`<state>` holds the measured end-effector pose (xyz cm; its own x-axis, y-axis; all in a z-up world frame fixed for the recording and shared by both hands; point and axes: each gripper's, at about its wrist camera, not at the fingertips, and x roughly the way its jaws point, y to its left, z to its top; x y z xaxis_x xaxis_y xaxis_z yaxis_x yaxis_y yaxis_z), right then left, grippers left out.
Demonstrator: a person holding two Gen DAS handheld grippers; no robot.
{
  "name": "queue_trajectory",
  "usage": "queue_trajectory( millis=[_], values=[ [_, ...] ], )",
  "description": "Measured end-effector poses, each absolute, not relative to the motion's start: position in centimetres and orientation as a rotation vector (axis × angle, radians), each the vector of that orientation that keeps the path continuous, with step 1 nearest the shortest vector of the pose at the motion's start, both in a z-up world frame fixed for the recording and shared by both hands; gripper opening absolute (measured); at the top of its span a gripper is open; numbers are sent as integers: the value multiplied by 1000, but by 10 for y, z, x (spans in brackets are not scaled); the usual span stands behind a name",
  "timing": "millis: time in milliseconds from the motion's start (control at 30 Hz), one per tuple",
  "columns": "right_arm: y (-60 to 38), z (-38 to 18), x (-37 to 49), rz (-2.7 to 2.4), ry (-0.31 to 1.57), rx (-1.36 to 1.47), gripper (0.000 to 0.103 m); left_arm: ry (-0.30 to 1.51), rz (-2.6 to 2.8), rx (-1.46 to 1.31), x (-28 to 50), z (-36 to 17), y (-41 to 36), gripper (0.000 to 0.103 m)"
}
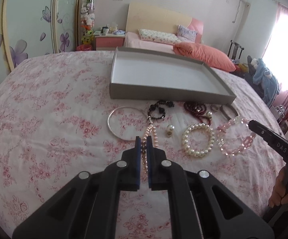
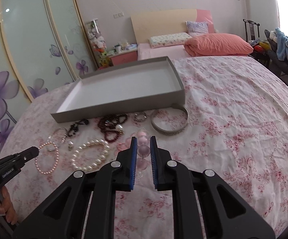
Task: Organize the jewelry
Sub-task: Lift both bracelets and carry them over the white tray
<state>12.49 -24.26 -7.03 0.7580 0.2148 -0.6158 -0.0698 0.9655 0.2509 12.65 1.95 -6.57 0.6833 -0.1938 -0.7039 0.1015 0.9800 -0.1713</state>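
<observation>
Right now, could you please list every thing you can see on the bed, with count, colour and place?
tray: one, grey, empty, far side of the jewelry
thin bangle: one, silver, leftmost
wide bangle: one, silver, rightmost
small pink pearl bracelet: one, between the left gripper's fingers
white pearl bracelet: one, centre
large pink bead bracelet: one, at the right gripper
dark red beads: one heap, near the tray
black beads: one strand
ring: one, silver
left gripper: shut on the small pink pearl bracelet
right gripper: closing state unclear
</observation>
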Motion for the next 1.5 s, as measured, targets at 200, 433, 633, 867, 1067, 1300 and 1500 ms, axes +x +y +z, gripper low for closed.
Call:
queue_trajectory(
  millis=[200,433,633,867,1067,1300,1500],
  values=[
    [-236,-59,117,229,649,244,14,758,-192,-137,120,-55,18,6],
    [-230,-51,108,261,617,245,14,727,-194,-137,115,-49,15,6],
    [-226,-47,106,273,604,231,14,708,-184,-127,113,-43,11,7],
    [-226,-35,103,271,574,225,14,687,-152,-116,116,-37,9,7],
    [-220,-20,103,275,532,194,14,654,-134,-76,117,-27,0,7],
    [-218,0,109,254,465,153,14,586,-107,-11,124,-7,-11,7],
    [-218,22,123,230,390,115,14,521,-83,27,141,13,-18,7]
  ],
)
